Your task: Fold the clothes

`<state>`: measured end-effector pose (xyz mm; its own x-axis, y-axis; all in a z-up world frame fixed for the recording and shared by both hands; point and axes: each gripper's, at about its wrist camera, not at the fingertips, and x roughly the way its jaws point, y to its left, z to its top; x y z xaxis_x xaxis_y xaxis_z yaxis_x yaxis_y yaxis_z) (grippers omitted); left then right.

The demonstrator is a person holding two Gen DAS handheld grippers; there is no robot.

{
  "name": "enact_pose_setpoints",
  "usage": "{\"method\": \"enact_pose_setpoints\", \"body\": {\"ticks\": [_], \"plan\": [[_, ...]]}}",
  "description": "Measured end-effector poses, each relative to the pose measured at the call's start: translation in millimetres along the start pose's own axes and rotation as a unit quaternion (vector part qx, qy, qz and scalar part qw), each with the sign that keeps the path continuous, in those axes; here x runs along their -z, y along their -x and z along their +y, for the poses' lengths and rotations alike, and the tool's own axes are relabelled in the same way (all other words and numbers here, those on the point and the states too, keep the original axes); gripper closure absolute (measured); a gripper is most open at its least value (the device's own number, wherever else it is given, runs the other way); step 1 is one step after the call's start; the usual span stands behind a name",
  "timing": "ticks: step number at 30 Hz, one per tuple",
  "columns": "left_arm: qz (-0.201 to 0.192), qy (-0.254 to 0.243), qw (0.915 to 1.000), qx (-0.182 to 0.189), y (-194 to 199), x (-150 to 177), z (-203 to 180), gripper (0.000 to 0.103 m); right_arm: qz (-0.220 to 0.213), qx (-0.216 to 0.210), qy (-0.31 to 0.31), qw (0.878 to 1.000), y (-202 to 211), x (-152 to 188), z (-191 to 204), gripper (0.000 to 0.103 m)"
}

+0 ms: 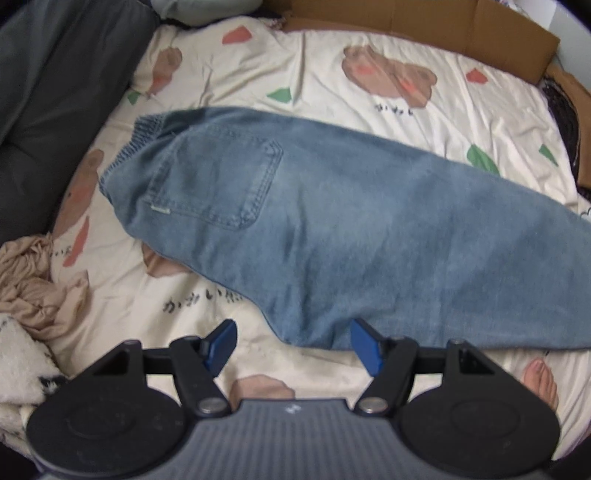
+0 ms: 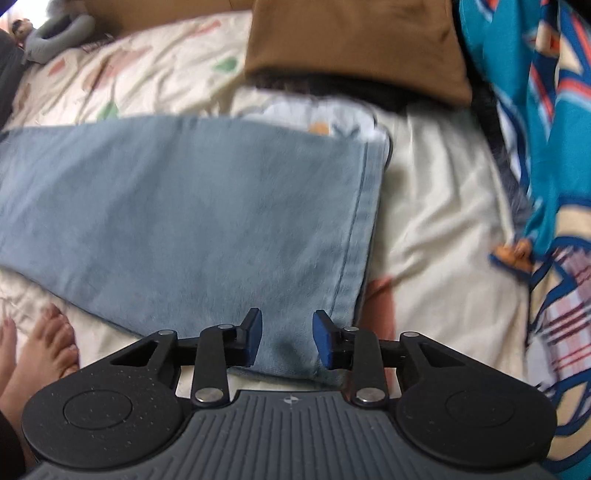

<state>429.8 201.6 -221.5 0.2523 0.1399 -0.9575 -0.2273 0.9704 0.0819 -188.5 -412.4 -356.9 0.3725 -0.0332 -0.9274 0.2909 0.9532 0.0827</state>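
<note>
A pair of light blue jeans (image 1: 332,206) lies flat on the printed bedsheet (image 1: 317,74), folded lengthwise. The elastic waistband (image 1: 147,129) is at the left, with a back pocket facing up. My left gripper (image 1: 293,345) is open over the jeans' near edge around the seat. Its blue pads stand apart on either side of that edge without pressing it. In the right wrist view the leg end of the jeans (image 2: 184,206) shows its hem (image 2: 354,229). My right gripper (image 2: 287,339) hovers open above the near hem corner, and cloth shows in the gap between its pads.
A dark grey cushion (image 1: 55,92) borders the bed at the left, with crumpled beige cloth (image 1: 33,288) beside it. Flattened cardboard (image 1: 443,26) lies at the back. A brown garment (image 2: 354,44) and a teal patterned blanket (image 2: 546,147) lie near the hem. The person's bare toes (image 2: 44,347) rest on the sheet.
</note>
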Motion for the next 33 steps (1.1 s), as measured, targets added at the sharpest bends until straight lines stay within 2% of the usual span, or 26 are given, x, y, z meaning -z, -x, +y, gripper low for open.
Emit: {"method": "enact_pose_setpoints", "body": {"ticks": [2, 5, 9, 12, 14, 16, 17, 21, 27, 33], "plan": [[0.009, -0.003, 1.0000, -0.002, -5.6, 1.6, -1.6, 0.032, 0.015, 0.014, -0.005, 1.000, -10.1, 8.0, 0.4, 0.077], [0.016, 0.001, 0.9999, -0.003, -11.2, 0.1, -2.2, 0.032, 0.017, 0.010, -0.016, 1.000, -14.4, 19.4, -2.1, 0.081], [0.023, 0.002, 0.9997, -0.005, -18.4, -4.5, -5.5, 0.032, 0.033, 0.015, -0.039, 0.999, -14.5, 30.6, -10.2, 0.095], [0.021, 0.002, 0.9998, -0.001, -21.0, -8.2, -10.2, 0.032, 0.053, 0.019, -0.081, 0.995, -12.4, 41.7, -23.1, 0.092], [0.021, 0.002, 0.9998, 0.002, -22.5, -8.2, -12.9, 0.032, 0.039, -0.002, -0.106, 0.994, -2.8, 49.1, -32.2, 0.091], [0.023, 0.003, 0.9997, 0.003, -24.2, -6.9, -15.4, 0.032, 0.020, -0.041, -0.152, 0.987, 6.8, 55.4, -44.6, 0.091], [0.023, 0.003, 0.9997, 0.004, -25.1, -6.2, -16.6, 0.032, 0.013, -0.056, -0.174, 0.983, 8.8, 57.9, -49.8, 0.089], [0.028, 0.001, 0.9996, 0.004, -27.9, -1.1, -21.0, 0.032, -0.005, -0.097, -0.250, 0.963, 8.4, 67.1, -63.8, 0.062], [0.036, -0.006, 0.9993, -0.003, -22.7, 8.9, -21.6, 0.032, -0.021, -0.133, -0.344, 0.929, -8.7, 81.1, -75.4, 0.057], [0.051, 0.019, 0.9983, -0.020, -22.0, 15.5, -7.5, 0.032, -0.040, -0.160, -0.426, 0.889, -31.0, 88.8, -80.1, 0.052]]}}
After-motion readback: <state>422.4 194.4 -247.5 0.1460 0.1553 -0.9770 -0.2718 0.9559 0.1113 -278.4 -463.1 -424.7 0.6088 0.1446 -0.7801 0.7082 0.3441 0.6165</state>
